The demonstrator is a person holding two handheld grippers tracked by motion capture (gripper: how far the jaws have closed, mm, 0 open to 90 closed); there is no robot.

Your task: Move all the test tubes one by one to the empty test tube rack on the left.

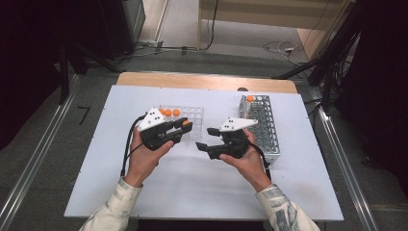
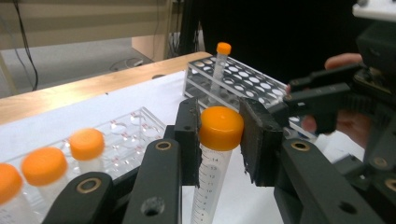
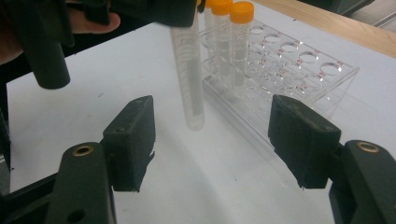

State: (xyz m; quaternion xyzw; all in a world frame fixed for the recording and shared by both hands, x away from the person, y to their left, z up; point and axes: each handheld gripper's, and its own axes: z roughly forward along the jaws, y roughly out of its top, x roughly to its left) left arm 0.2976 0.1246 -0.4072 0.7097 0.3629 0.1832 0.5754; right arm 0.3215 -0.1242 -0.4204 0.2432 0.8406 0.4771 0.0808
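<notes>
My left gripper (image 1: 185, 126) (image 2: 219, 116) is shut on a clear graduated tube with an orange cap (image 2: 221, 127) (image 1: 185, 123), gripped just under the cap. The tube hangs upright above the white board, its rounded tip (image 3: 194, 119) free in the air. My right gripper (image 1: 206, 138) (image 3: 212, 140) stands open just right of it, its black pads (image 3: 133, 140) well apart, with nothing between them; the tube tip hangs beyond them. The right gripper's fingers (image 2: 322, 95) also appear in the left gripper view.
A clear plastic rack (image 1: 195, 115) (image 2: 135, 130) (image 3: 299, 65) behind the left gripper holds three orange-capped tubes (image 1: 168, 113) (image 2: 86, 144). A metal wire rack (image 1: 263, 127) (image 2: 252, 84) at the right carries one capped tube (image 1: 250, 99) (image 2: 220, 60). The white board (image 1: 192, 183) lies on a wooden table.
</notes>
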